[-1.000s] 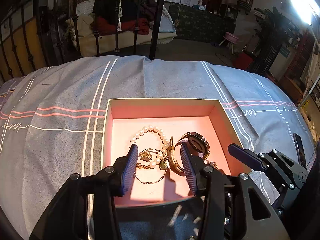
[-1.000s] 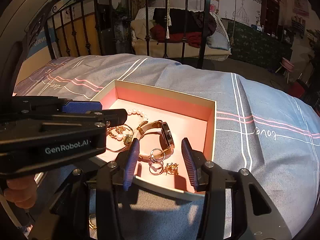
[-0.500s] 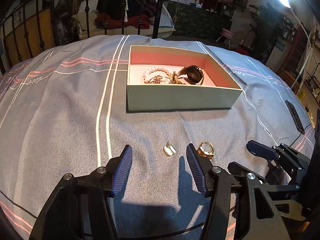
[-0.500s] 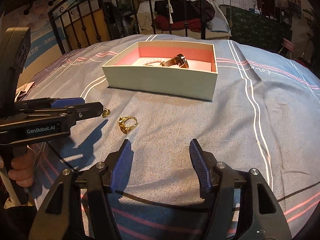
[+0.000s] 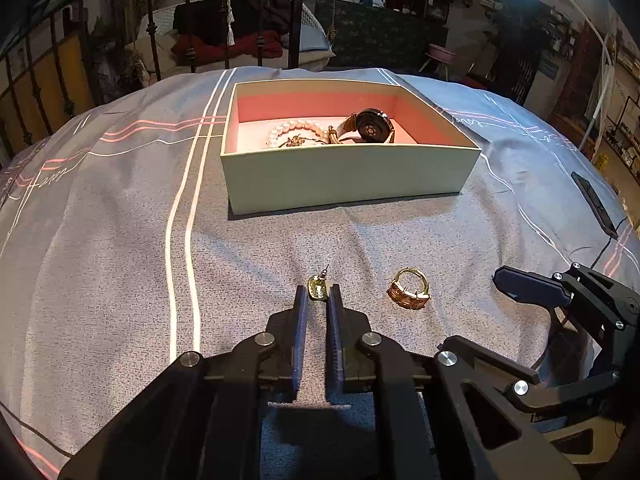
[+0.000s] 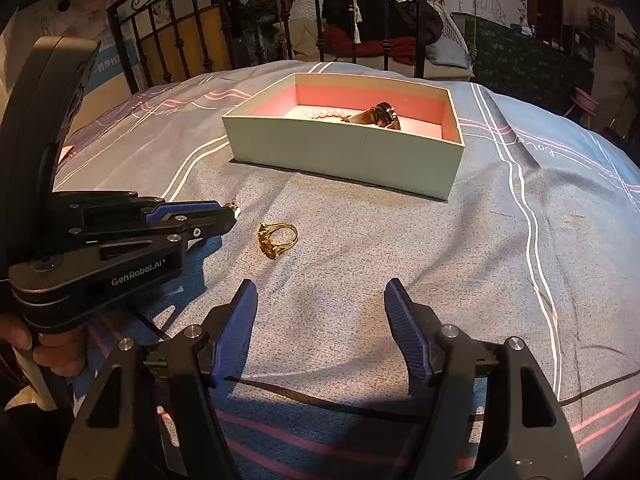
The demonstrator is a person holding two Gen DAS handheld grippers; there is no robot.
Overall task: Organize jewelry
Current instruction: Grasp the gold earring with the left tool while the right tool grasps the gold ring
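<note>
A: Your left hand-held gripper (image 5: 319,296) is clenching on the gold stud earring (image 5: 317,289); its jaws have just been closing, and only the tips are pinching the edge of the earring, which is still lying on the bedspread (image 5: 120,260).

B: And your right hand-held gripper (image 6: 320,300) is standing released, its jaws having just been opening, with nothing between them. It is hovering near the gold ring (image 6: 277,238), which is resting on the cloth just beside the earring.

A: Further out, the open gift box (image 5: 344,178) is sitting on the bed, well apart from both pieces, with the pearl bracelet (image 5: 298,130) and the watch (image 5: 372,128) already lying inside.

B: You are risking a slip, I think. The bite is shallow, so the earring could be flicking out sideways as you lift.

A: The soft cloth may also be catching the earring's post, or getting pinched along with it.

B: With the ring, you are likely to be pushing it into the fabric, or rolling it away, if one pad lands first.
</note>
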